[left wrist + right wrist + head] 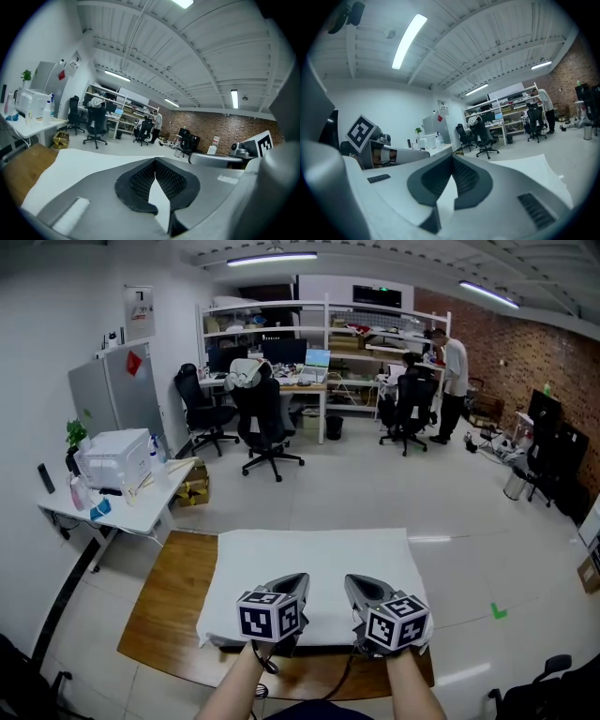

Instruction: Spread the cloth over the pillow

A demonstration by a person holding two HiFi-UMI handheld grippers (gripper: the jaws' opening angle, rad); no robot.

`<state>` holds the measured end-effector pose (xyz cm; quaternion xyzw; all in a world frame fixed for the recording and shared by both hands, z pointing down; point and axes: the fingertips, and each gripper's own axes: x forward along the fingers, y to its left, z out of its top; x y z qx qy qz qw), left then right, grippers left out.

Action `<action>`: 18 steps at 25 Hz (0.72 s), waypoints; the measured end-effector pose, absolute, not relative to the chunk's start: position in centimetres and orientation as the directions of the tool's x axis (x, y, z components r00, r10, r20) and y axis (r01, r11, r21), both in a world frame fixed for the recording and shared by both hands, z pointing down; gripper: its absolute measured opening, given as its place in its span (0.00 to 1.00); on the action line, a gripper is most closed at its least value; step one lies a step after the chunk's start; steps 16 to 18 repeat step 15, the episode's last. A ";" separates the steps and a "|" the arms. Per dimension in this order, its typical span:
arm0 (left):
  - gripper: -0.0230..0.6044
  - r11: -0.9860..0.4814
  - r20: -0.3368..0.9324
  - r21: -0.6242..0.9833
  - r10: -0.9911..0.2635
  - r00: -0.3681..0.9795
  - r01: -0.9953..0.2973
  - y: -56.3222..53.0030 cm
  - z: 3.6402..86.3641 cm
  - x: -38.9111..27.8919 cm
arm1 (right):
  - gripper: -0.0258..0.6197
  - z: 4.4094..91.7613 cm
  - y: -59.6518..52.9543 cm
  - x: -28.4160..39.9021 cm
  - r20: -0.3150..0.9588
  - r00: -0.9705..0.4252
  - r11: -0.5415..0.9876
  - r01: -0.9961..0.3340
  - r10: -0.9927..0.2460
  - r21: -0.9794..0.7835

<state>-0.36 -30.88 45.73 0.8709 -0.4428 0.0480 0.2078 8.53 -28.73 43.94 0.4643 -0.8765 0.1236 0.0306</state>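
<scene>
Left gripper and right gripper sit clenched side by side over the white cloth, which lies spread toward 12 o'clock on the wooden table

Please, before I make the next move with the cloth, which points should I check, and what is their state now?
1. The left claw is shut: ok.
2. The right claw is shut: ok.
3. Both sit at the near edge of the cloth: ok.
4. Each one really pinches that edge: cannot tell.
5. The cloth lies spread and flat on the wooden table: ok.
6. The pillow is underneath: cannot tell.
</scene>
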 end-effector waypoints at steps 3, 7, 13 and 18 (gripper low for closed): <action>0.04 -0.521 0.269 0.325 -0.749 0.605 -0.789 -30.8 45.9 -0.3 | 0.04 44.0 -28.7 8.5 0.170 -0.568 0.540 -0.821 -0.805 -0.186; 0.04 -0.529 0.276 0.330 -0.738 0.615 -0.782 -30.4 46.3 0.1 | 0.04 44.0 -28.4 8.6 0.171 -0.568 0.540 -0.821 -0.805 -0.182; 0.04 -0.539 0.273 0.330 -0.731 0.625 -0.775 -30.3 46.1 0.3 | 0.04 43.9 -28.5 8.4 0.172 -0.568 0.539 -0.821 -0.805 -0.188; 0.04 -0.540 0.274 0.331 -0.730 0.626 -0.774 -30.2 46.0 0.2 | 0.04 43.8 -28.3 8.3 0.174 -0.569 0.539 -0.820 -0.804 -0.190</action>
